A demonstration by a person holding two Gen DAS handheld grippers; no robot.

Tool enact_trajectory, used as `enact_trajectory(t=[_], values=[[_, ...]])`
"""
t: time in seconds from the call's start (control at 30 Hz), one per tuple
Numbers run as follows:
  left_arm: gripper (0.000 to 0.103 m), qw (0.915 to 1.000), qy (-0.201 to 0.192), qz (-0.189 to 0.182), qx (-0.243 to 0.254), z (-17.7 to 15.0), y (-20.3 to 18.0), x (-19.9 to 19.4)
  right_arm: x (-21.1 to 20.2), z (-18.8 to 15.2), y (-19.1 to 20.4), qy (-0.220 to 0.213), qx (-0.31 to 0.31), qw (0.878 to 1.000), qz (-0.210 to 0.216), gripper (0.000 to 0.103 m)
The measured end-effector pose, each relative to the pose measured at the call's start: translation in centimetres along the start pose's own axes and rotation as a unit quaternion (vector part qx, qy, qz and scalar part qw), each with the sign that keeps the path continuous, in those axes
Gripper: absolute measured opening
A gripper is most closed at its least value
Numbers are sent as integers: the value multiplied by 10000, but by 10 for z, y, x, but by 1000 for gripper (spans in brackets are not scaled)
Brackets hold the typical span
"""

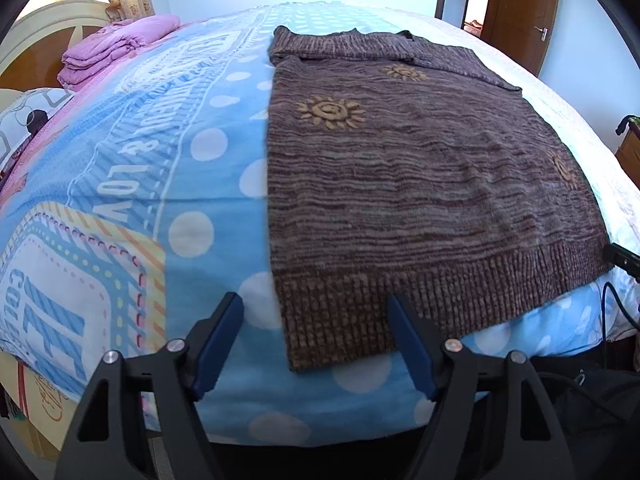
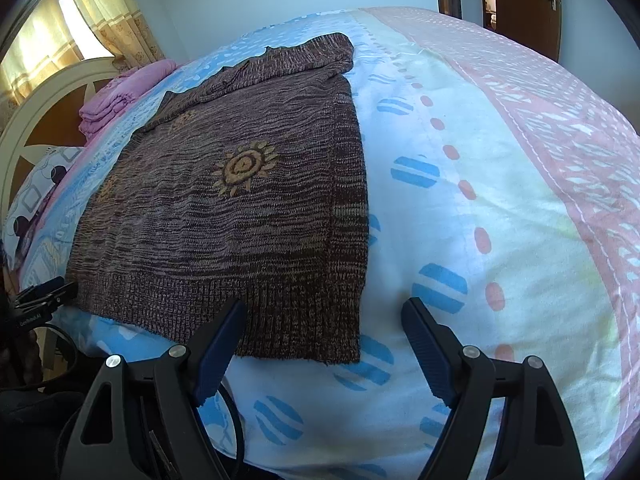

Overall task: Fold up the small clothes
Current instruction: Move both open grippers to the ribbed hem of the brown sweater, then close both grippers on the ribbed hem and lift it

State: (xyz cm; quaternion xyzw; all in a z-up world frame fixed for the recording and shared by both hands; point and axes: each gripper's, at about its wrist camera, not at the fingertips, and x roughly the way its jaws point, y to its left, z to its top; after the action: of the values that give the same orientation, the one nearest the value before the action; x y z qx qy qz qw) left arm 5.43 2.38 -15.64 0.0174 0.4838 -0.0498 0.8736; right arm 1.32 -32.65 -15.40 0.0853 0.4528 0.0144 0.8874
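A brown knitted sweater [image 1: 404, 188] with yellow sun patterns lies flat on the bed, its ribbed hem toward me and its sleeves folded across the far end. It also shows in the right wrist view [image 2: 240, 208]. My left gripper [image 1: 316, 312] is open and empty, just above the hem's near left corner. My right gripper [image 2: 324, 316] is open and empty, just above the hem's near right corner. The right gripper's tip [image 1: 622, 258] shows at the right edge of the left wrist view.
The bed has a blue dotted cover [image 1: 168, 168] on the left and a white and pink cover [image 2: 500, 160] on the right. Folded pink bedding [image 1: 116, 46] and a pillow [image 1: 28, 120] lie by the headboard [image 2: 48, 96]. A wooden door [image 1: 524, 8] stands beyond the bed.
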Motion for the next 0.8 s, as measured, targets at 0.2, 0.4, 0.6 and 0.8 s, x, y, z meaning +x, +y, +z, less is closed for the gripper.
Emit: enact_trajectory(t=[0.2,0.4,0.6,0.8], values=[[77,10000,-4,-74,-64,-2,2,3,-2,-1,0,-55,-14,10000,-18,65],[78,10000,48,-3,-41,-2,1,4,0,-1,1,-18,-52,10000,74,48],[64,10000,-12,-77,-3,-3,-1,0,1,-2,6,-16,-198,9998,74,50],[36,9997,14,-222,-29,-2,1,-1,-4,2,-2,-18,52,9987,510,7]])
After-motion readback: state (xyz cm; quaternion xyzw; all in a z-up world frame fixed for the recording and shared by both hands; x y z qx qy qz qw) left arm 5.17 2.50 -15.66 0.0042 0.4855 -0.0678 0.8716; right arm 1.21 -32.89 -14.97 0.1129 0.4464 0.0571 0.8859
